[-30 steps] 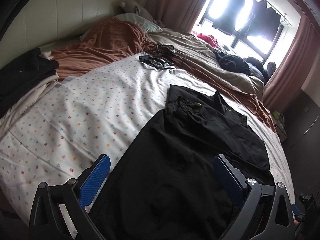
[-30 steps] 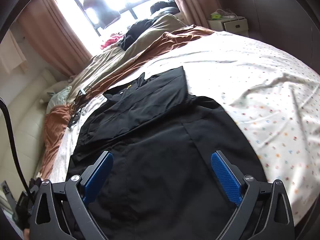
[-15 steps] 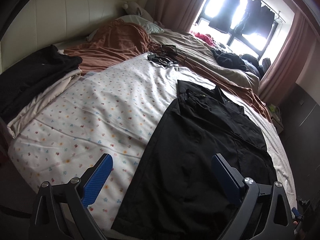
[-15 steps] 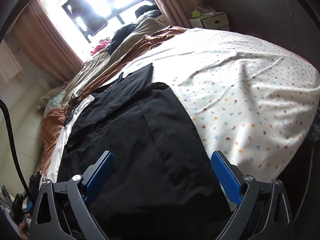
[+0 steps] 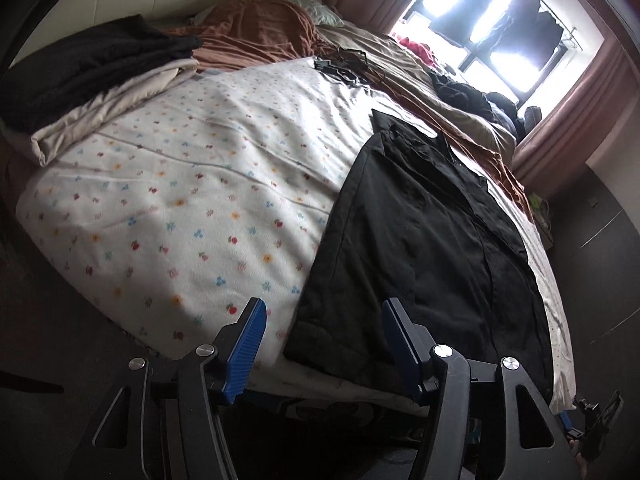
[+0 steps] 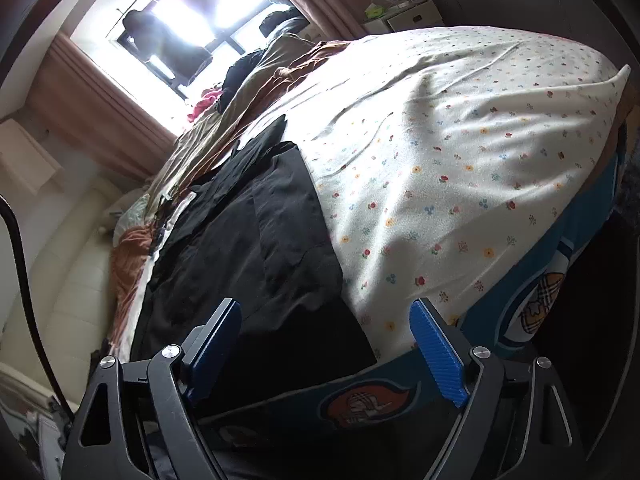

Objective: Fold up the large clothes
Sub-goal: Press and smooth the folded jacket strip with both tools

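In the left wrist view the left gripper (image 5: 322, 340), jaws apart and empty, frames the black garment (image 5: 424, 240) hem at 12 o'clock, while in the right wrist view the right gripper (image 6: 326, 344), also released, should pinch the near corner squarely at 12 o'clock.

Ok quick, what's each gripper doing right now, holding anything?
Left gripper: open, holding nothing, at the near edge of the black garment.
Right gripper: open, holding nothing, at the garment's hem on the bed.
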Available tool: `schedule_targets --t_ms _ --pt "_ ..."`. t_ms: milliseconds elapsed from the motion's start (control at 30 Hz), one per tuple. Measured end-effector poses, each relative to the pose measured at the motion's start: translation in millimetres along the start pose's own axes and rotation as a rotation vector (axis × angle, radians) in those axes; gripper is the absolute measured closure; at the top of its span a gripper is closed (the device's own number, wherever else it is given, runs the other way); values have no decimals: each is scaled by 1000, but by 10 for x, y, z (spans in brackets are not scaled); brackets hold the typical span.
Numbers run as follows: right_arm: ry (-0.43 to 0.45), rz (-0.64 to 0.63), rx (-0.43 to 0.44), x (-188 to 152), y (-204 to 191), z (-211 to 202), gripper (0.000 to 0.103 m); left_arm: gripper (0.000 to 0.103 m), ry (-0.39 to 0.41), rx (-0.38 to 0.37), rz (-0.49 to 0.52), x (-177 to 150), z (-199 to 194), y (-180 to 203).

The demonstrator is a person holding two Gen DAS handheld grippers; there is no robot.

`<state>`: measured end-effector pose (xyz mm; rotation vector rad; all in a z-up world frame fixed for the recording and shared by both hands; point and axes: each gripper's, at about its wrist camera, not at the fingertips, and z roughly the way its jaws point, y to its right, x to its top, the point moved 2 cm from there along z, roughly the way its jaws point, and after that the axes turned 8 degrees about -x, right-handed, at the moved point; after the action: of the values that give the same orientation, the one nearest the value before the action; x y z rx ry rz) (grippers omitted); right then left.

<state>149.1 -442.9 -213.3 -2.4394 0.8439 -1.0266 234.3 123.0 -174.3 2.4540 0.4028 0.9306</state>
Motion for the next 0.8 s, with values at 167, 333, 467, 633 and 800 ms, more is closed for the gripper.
schedule_targets --t_ms 167,333,467,633,800 --pt "-1 5 62 -56 61 78 23 46 -35 -46 -30 -126 66 -139" --pt "-20 28 92 -44 71 242 29 47 -57 -79 -71 -166 210 -251" --pt "-33 48 87 -33 96 416 31 51 -81 -108 -74 -147 346 -257" --pt "-68 69 186 -26 64 573 38 51 -86 -172 -109 -44 466 -250" --pt "-100 81 289 -73 91 636 38 51 -98 -283 -184 14 544 -324"
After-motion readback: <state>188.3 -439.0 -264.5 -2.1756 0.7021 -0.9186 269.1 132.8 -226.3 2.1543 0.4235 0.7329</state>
